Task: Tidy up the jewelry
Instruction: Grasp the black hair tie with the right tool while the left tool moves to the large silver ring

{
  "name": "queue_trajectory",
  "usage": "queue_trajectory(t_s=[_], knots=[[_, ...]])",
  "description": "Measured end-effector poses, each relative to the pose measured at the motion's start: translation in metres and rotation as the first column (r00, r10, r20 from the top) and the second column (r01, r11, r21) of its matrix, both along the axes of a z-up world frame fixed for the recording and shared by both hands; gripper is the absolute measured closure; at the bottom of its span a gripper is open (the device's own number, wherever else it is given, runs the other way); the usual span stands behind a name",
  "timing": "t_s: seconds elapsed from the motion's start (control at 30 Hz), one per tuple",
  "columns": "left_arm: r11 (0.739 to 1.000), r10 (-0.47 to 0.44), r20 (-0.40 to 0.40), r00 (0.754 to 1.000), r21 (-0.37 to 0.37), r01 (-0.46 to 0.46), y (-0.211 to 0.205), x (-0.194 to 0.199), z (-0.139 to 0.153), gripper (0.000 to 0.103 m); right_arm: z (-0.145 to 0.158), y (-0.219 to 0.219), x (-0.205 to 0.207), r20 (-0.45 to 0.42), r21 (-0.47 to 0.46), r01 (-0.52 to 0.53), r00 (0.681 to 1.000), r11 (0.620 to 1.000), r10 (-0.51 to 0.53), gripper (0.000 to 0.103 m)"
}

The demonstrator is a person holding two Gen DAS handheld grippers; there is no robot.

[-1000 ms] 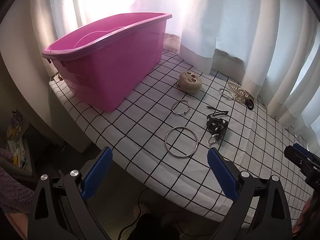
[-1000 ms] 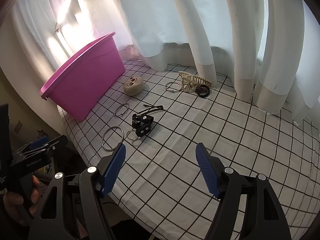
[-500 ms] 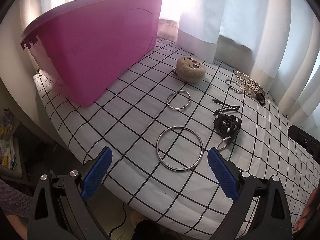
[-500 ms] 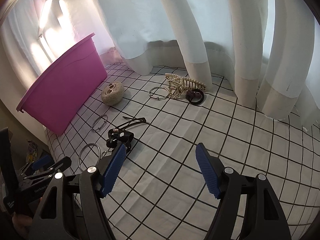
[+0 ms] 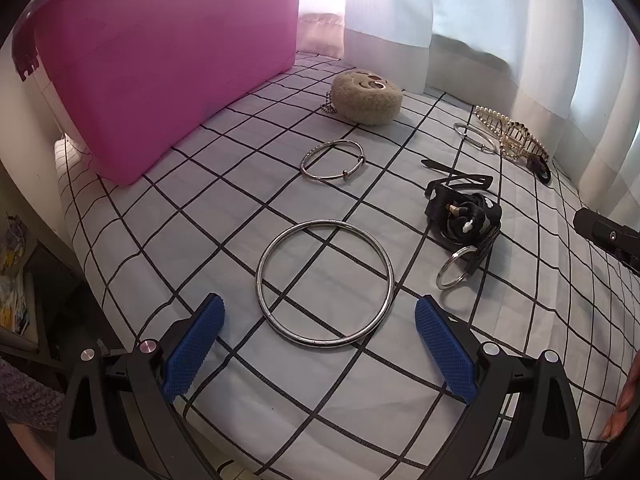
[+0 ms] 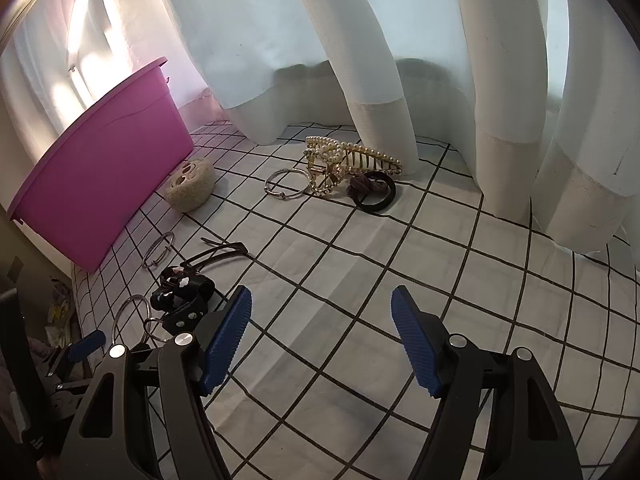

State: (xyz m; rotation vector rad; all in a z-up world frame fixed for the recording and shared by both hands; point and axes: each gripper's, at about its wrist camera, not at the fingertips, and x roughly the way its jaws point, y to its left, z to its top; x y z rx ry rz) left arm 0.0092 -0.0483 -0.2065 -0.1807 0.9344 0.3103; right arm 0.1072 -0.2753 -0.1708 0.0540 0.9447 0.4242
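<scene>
On the grid-patterned tabletop (image 5: 224, 208), a large plain silver metal bangle (image 5: 324, 283) lies flat, just ahead of your left tool (image 5: 320, 344) and roughly centred on the gap between its blue pads. Being round, it has no long axis; either side of the rim would serve. Your left tool is clearly the nearer one, its jaws apart and empty. Your right tool (image 6: 322, 336) is also spread wide and holds nothing, over bare cloth further right. Beyond the bangle sits a thinner silver bracelet (image 5: 333, 159), and to the right a black strap bundle with a small ring (image 5: 464, 216). Further off lie a round beige plush (image 5: 367, 96), a pearl-trimmed gold hair claw (image 6: 348, 164) and a pink plastic bin (image 5: 160, 52).
</scene>
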Motion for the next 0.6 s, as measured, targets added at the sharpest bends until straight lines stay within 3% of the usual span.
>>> queue_trajectory(t_s=[0.6], knots=[[0.995, 0.085, 0.071, 0.994, 0.042, -0.088, 0.001, 0.013, -0.003, 0.005, -0.021, 0.017, 0.062, 0.017, -0.138, 0.002, 1.000, 0.990, 0.000, 0.034]])
